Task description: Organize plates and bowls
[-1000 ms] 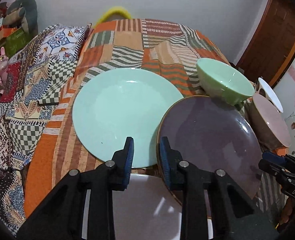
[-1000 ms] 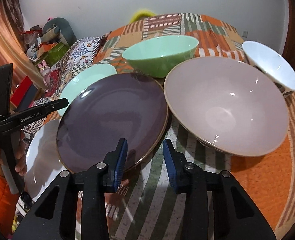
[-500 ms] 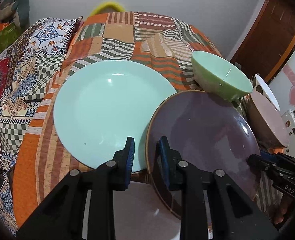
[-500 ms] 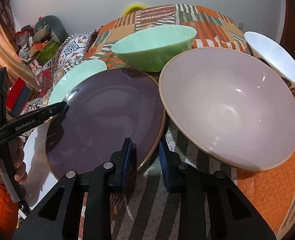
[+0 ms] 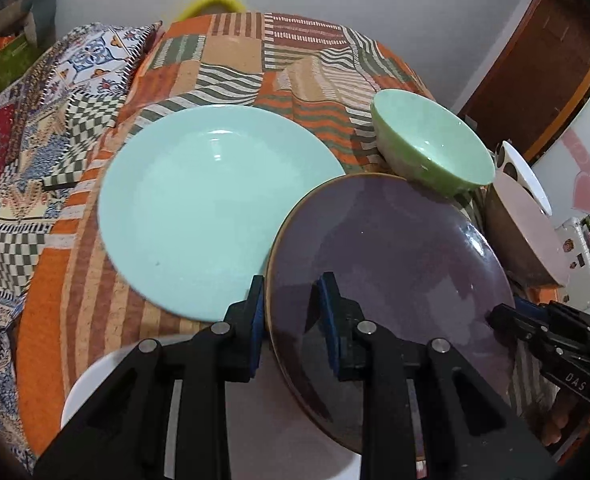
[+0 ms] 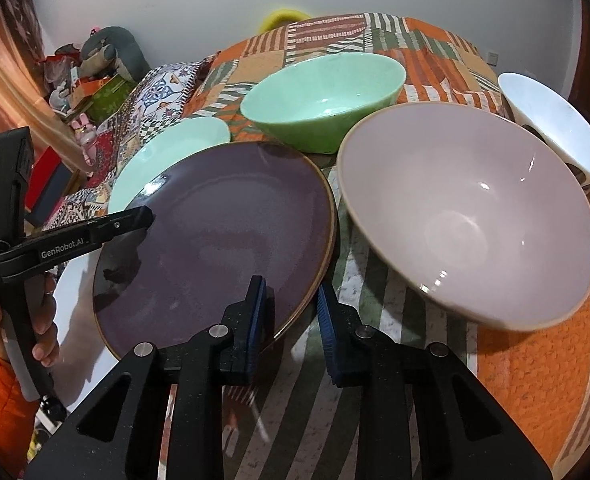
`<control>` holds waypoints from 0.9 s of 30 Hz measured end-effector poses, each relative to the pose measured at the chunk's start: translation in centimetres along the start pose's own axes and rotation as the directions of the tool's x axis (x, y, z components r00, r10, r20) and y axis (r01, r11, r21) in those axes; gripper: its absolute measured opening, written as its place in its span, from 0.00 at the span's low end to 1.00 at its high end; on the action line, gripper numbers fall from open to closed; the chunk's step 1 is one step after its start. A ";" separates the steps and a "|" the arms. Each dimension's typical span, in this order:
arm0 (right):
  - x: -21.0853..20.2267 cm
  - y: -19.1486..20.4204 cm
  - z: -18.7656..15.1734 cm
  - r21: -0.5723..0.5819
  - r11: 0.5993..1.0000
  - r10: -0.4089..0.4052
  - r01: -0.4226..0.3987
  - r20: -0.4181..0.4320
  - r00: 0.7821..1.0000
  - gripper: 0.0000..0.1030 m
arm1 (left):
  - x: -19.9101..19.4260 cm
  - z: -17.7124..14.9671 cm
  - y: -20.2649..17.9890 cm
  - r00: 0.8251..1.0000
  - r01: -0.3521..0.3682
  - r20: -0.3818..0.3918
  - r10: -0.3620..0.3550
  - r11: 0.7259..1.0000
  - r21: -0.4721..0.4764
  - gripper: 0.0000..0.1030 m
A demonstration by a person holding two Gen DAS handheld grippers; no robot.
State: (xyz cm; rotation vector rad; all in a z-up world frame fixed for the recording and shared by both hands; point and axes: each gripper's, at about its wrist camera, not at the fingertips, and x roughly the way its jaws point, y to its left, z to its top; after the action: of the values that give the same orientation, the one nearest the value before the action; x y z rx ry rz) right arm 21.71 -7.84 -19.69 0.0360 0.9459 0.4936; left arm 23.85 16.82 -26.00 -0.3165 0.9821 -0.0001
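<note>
A purple plate (image 5: 395,264) with a tan rim lies tilted, overlapping a mint plate (image 5: 211,208) and a white plate (image 5: 255,432). My left gripper (image 5: 291,304) straddles the purple plate's left rim, jaws a little apart, one finger on each side. My right gripper (image 6: 291,304) straddles the same plate's (image 6: 223,232) right rim, jaws also apart. A green bowl (image 6: 323,100), a large pink bowl (image 6: 467,224) and a white bowl (image 6: 555,132) stand to the right.
The patchwork cloth (image 5: 295,64) covers a round table. The pink bowl sits close to the purple plate's right rim. A patterned bed (image 5: 35,120) and toys lie to the left. A brown door (image 5: 535,64) stands at the back right.
Both grippers moved forward onto the purple plate's rim from either side. The plate's left edge has risen off the white plate and now overlaps the mint plate more.
</note>
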 end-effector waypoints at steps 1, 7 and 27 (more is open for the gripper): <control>-0.1 0.0 -0.1 0.000 1.000 0.004 -0.004 -0.001 1.000 0.23 | -0.2 -0.2 -0.1 1.000 -0.006 0.001 0.006 1.000 0.001 0.25; -1.3 0.2 -0.6 0.006 1.000 0.028 -0.028 0.012 1.000 0.22 | -3.0 -2.2 -1.1 0.998 -0.044 0.040 0.044 0.999 0.017 0.26; -8.2 -1.7 -5.8 0.070 0.997 -0.037 0.032 0.074 0.997 0.22 | -8.6 -7.9 -9.2 0.998 0.009 0.055 -0.014 0.994 0.105 0.26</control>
State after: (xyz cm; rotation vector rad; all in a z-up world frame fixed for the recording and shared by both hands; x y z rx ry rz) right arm 13.85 -13.86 -17.22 0.0995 0.8879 0.4248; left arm 13.86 7.20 -20.61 -0.2243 0.9217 -0.0531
